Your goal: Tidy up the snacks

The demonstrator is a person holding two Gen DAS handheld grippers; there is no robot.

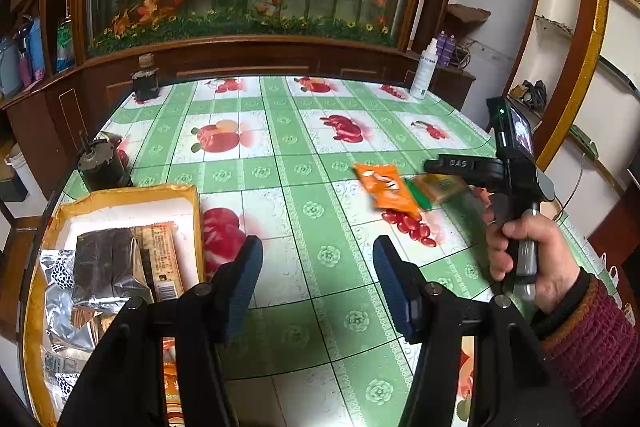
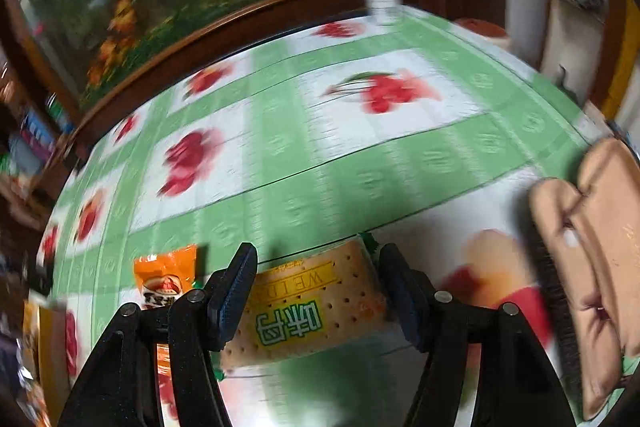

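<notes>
A yellow-rimmed box [image 1: 132, 193] at the table's left holds several wrapped snacks, among them a dark brown packet [image 1: 106, 263]. My left gripper [image 1: 318, 247] hangs open and empty over the green tablecloth, just right of the box. An orange snack packet [image 1: 384, 189] lies on the cloth to the right. Beside it, a person's hand [image 1: 532, 251] holds my right gripper [image 2: 318, 255]. A biscuit packet [image 2: 304, 311] with a yellow and green label spans its two pads and looks gripped. The orange snack packet [image 2: 166, 275] shows just left of the jaws.
A white spray bottle [image 1: 424, 71] stands at the table's far right edge. A dark jar [image 1: 145, 79] and a metal cylinder [image 1: 102, 163] sit along the left edge. A tan toast-shaped item [image 2: 596, 259] lies close on the right. Wooden cabinets surround the table [image 1: 320, 155].
</notes>
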